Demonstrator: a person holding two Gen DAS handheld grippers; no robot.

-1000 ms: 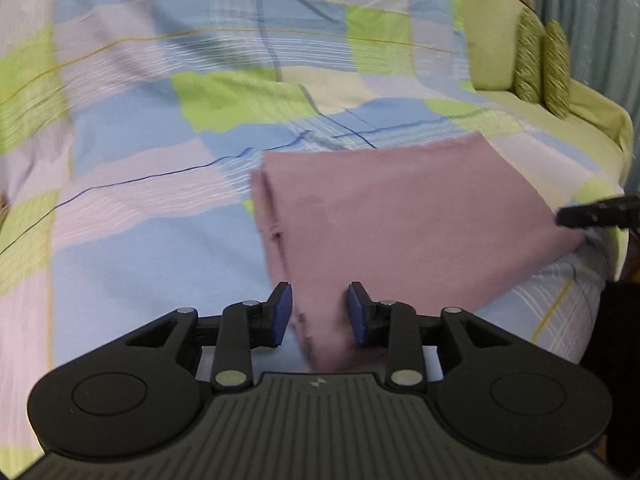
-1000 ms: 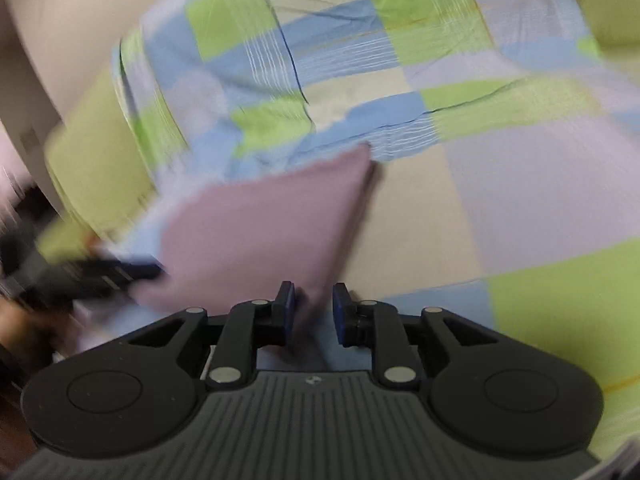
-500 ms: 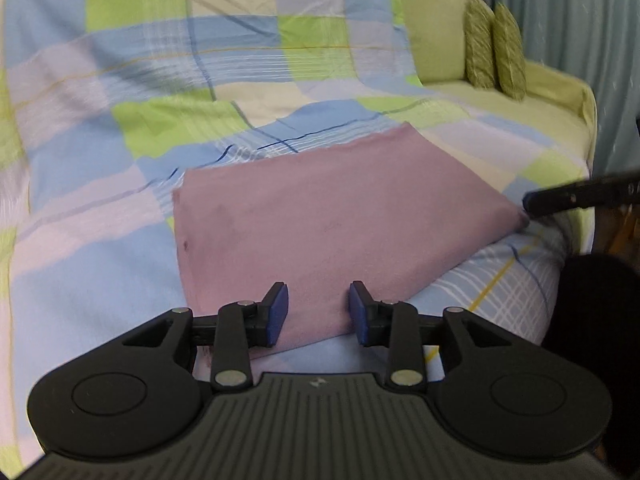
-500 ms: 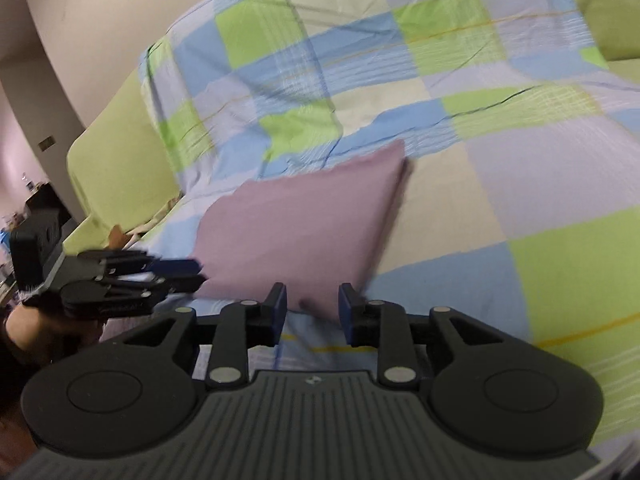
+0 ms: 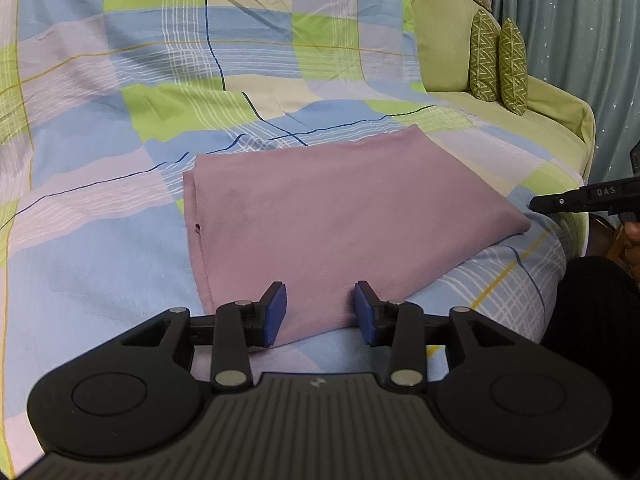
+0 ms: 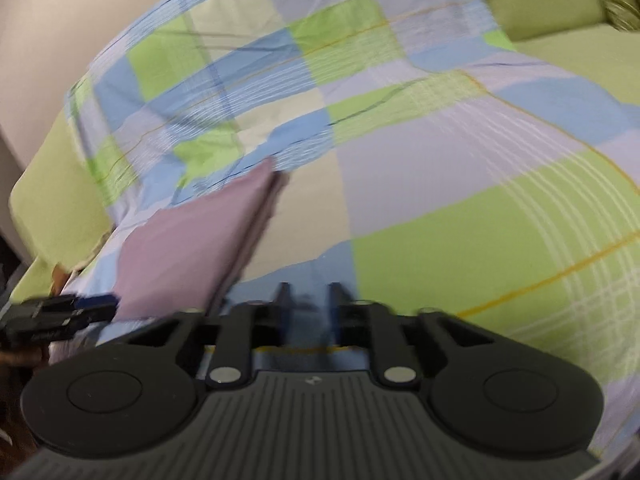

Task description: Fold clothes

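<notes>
A folded mauve garment (image 5: 340, 216) lies flat on the checked bedsheet (image 5: 120, 160). My left gripper (image 5: 320, 314) is open and empty, its blue pads just above the garment's near edge. In the right wrist view the garment (image 6: 188, 256) lies to the left. My right gripper (image 6: 306, 308) is open and empty over the sheet (image 6: 460, 208), to the right of the garment; this view is blurred. The right gripper shows at the right edge of the left wrist view (image 5: 588, 200), beside the garment's right corner. The left gripper shows at the lower left of the right wrist view (image 6: 60, 314).
Two green patterned cushions (image 5: 498, 64) stand on the green sofa arm (image 5: 560, 120) at the far right. A grey-green curtain (image 5: 580, 40) hangs behind. The sheet's front edge drops off at the right, near dark clothing (image 5: 592, 320).
The left gripper has pulled back and swung right, so the whole folded garment shows. The right gripper has moved right, away from the garment, which now sits further left in its view.
</notes>
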